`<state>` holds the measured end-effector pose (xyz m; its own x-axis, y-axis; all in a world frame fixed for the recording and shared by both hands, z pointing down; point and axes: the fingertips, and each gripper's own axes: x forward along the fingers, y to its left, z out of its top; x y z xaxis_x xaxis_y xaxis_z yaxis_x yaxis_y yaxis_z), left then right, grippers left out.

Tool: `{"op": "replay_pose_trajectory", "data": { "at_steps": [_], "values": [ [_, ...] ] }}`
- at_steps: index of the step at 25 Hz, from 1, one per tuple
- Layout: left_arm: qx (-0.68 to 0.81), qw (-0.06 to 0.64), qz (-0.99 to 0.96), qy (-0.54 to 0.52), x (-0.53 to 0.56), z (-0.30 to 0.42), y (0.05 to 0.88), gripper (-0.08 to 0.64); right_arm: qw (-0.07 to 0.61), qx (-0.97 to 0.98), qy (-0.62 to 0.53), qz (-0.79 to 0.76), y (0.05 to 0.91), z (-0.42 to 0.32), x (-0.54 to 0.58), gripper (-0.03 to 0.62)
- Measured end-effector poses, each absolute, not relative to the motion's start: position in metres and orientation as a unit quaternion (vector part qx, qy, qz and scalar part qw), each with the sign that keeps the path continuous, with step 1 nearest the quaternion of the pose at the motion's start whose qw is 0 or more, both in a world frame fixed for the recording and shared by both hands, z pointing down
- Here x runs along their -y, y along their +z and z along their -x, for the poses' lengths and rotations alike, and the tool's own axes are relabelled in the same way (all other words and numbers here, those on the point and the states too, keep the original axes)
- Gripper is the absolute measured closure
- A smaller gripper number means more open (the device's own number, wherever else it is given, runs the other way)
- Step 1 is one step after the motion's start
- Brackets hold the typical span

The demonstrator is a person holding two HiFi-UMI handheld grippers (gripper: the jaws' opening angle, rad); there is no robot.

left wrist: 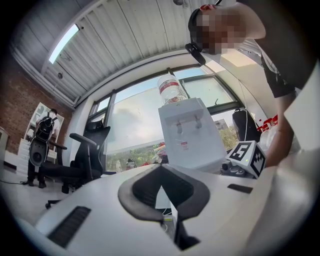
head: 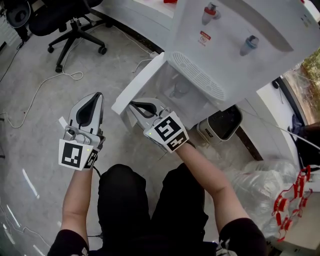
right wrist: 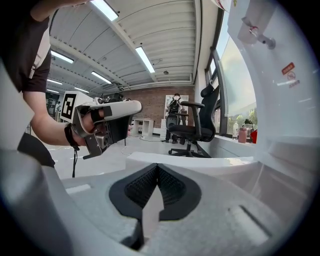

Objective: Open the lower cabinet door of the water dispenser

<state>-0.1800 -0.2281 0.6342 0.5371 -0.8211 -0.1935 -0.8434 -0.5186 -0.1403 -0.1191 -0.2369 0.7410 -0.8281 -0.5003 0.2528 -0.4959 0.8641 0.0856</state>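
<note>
While the white water dispenser (head: 240, 60) stands at the upper right of the head view, its lower cabinet door (head: 137, 82) is swung wide open toward the left, baring the pale compartment (head: 175, 90) beneath the drip grille. The right gripper (head: 132, 104) lies low on the door's inner side, its tips close to the door's bottom edge; whether they touch it cannot be told. Its 2 jaws are pressed together, tip to tip, with nothing between the pads. The left gripper (head: 98, 95) hovers over the grey floor (head: 30, 125) to the left of the door and apart from it, and its 2 jaws are likewise closed and empty. A red tap (head: 210, 11) and a blue tap (head: 248, 45) sit on the dispenser's front. A black office chair (head: 70, 25) stands at the upper left, with a white cable (head: 45, 85) trailing over the floor near it. A clear plastic bag (head: 260, 185) lies at the lower right.
</note>
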Motion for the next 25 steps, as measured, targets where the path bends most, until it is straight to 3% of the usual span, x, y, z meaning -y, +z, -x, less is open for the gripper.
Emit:
{"op": "replay_pose_trajectory", "data": {
  "at_steps": [17,25],
  "values": [
    [-0.484,0.105,0.867,0.050,0.227,0.186,0.634,0.554,0.149,0.951,-0.017,-0.270,0.739,0.141,0.252,0.588],
    [-0.478,0.108,0.870,0.049,0.230,0.175,0.631,0.554,0.147,0.947,-0.031,-0.285,0.732,0.108,0.250,0.588]
  ]
}}
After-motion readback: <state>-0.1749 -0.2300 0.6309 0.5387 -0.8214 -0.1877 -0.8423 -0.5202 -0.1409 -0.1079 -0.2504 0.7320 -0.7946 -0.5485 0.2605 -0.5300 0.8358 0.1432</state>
